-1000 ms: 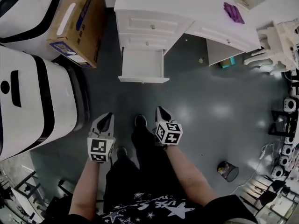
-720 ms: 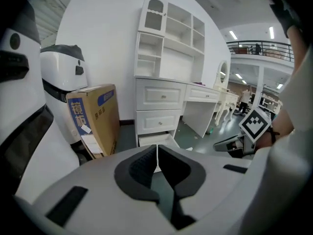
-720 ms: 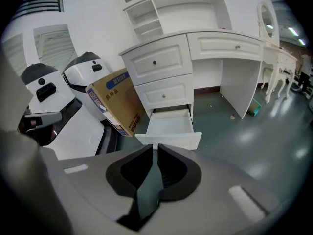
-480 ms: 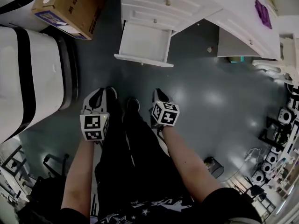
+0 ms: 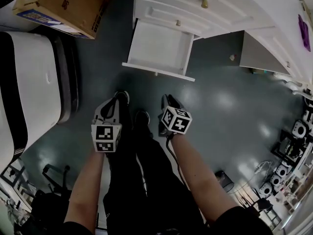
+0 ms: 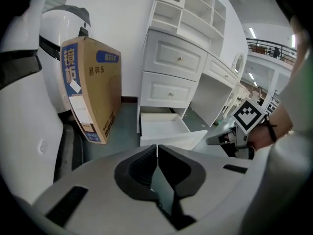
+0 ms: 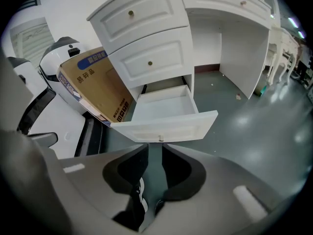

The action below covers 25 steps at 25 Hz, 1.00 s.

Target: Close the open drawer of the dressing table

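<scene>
The drawer [image 7: 164, 126] (lowest in the dressing table [image 5: 220, 9]) stands pulled out, empty, probably light and rigid; its flat front suits pushing. The left tool [image 6: 157, 153] is clenched on nothing; the right tool [image 7: 155, 155], empty, has just been opening its jaws.

Grey grippers [image 5: 115, 102], patterned marker cubes [image 5: 106, 138], black trousers [image 5: 146, 180], dark shoes [image 5: 143, 117]

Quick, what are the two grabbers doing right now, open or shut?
Left gripper: shut, holding nothing.
Right gripper: open, jaws have just been opening, nothing between them.
</scene>
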### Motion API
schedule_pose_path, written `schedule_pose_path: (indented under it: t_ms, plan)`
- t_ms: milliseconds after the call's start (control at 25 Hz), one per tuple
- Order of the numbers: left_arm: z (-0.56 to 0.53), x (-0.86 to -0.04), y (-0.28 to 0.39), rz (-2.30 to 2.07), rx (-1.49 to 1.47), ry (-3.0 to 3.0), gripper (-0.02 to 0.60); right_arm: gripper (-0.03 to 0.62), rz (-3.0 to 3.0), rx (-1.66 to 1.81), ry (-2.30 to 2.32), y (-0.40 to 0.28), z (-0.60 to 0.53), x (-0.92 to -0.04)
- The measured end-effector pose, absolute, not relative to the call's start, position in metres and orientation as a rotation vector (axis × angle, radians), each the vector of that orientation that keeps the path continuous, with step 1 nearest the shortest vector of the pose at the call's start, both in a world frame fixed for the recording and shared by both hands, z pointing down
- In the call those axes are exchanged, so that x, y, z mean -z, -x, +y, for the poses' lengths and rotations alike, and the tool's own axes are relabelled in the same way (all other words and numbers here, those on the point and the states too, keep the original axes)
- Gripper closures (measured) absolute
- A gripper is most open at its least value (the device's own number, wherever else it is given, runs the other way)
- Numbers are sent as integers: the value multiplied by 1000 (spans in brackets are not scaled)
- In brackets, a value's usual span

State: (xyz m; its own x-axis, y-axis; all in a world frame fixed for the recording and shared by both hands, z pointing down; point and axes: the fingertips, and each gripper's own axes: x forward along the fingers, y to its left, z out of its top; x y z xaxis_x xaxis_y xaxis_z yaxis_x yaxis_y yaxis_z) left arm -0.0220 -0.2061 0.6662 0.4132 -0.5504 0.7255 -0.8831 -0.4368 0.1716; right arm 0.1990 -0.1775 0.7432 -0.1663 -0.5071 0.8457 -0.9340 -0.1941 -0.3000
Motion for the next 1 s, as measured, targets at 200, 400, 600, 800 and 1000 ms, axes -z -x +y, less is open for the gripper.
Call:
schedule_pose_path:
  t_ms: [200, 400, 600, 800, 1000]
  plan:
    - [-233, -717, 8, -1139, -808, -2121, 566, 520, -1603, -1293, -1644, -201, -200, -793]
    - [-252, -756, 1, -1112, -801, -2069, 566, 484, -1584, -1336, -1627, -189, -224, -844]
    - [-268, -788, -8, -1052, -857, -2118, 566, 479, -1575, -1312, -1527, -176, -235, -881]
    - [-286, -807, -3, -1017, -838, -2119, 566, 480, -1508, -1202, -1534, -175, -243, -906]
    - [-297, -822, 10, -1044, -852, -2082, 566, 491, -1423, -1168, -1683, -190, -260, -911]
